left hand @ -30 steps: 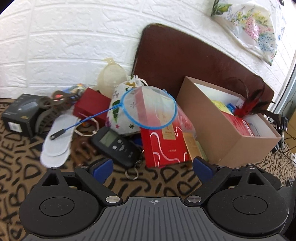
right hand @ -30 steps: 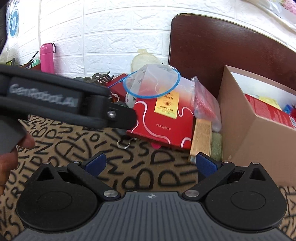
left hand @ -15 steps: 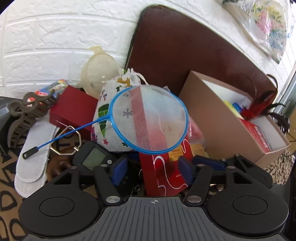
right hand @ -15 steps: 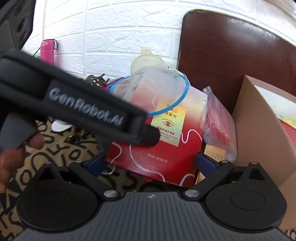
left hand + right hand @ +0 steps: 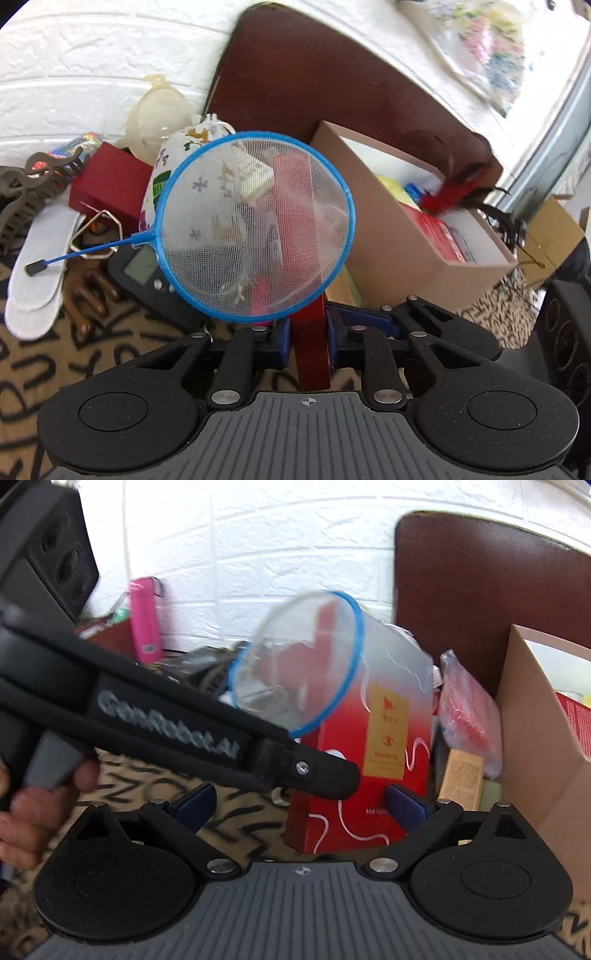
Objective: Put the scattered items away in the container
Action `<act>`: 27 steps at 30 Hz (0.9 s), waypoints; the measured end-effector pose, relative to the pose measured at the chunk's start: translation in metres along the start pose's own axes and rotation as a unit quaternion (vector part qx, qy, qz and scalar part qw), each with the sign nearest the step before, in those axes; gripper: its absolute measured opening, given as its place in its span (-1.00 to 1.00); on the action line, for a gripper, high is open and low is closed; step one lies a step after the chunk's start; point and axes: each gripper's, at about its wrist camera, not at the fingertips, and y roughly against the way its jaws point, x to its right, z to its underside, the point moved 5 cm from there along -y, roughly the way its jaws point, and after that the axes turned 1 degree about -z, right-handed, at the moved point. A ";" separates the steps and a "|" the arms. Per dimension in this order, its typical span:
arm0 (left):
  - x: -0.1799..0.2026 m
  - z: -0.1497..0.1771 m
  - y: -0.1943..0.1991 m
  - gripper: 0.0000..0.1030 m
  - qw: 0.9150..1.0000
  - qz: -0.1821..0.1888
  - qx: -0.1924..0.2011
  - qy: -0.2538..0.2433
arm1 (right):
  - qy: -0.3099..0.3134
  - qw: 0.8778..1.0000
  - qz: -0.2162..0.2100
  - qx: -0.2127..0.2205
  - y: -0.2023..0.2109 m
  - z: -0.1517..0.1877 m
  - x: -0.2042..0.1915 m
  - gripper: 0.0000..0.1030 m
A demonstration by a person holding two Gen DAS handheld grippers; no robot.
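grip: left gripper (image 5: 308, 338) is clamped on the bottom edge of the red box (image 5: 310, 354) – both pads are pressed to its thin sides
box: stands upright in the jaws, long axis running up and away from the gripper, broad printed face toward the right camera
net: blue net (image 5: 255, 225) leans on top of the box – it might ride along or slide off when the box goes, I'd guess
carton: carton (image 5: 388, 221) is open-topped and sits just right of the box, already holding a few things
right gripper: right gripper (image 5: 301, 808) is spread wide and holds nothing, hanging just in front of the box
nearer arm: left, since it already has the box – next move looks like lift and swing right over the carton wall
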 end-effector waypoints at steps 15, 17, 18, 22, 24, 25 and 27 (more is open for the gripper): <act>0.038 0.099 0.088 0.28 1.000 -0.014 0.000 -0.005 | 0.038 0.998 0.037 -0.017 0.085 0.047 -0.042 0.91; 0.027 0.110 0.096 0.53 0.999 -0.032 0.006 0.026 | 0.024 0.999 0.022 -0.028 0.083 0.053 -0.038 0.90; 0.022 0.114 0.100 0.59 0.999 -0.037 0.005 0.040 | 0.025 0.999 0.015 -0.030 0.082 0.055 -0.041 0.90; -0.005 0.134 0.118 0.63 0.994 -0.080 -0.012 0.073 | 0.067 0.997 0.007 -0.045 0.085 0.070 -0.058 0.91; -0.014 0.143 0.127 0.60 0.992 -0.084 -0.024 0.089 | 0.072 0.996 0.004 -0.052 0.088 0.076 -0.061 0.91; -0.016 0.147 0.134 0.60 0.993 -0.074 -0.026 0.091 | 0.070 0.996 0.002 -0.054 0.090 0.077 -0.061 0.91; -0.012 0.150 0.144 0.61 0.995 -0.058 -0.030 0.076 | 0.069 0.996 0.000 -0.058 0.089 0.078 -0.058 0.91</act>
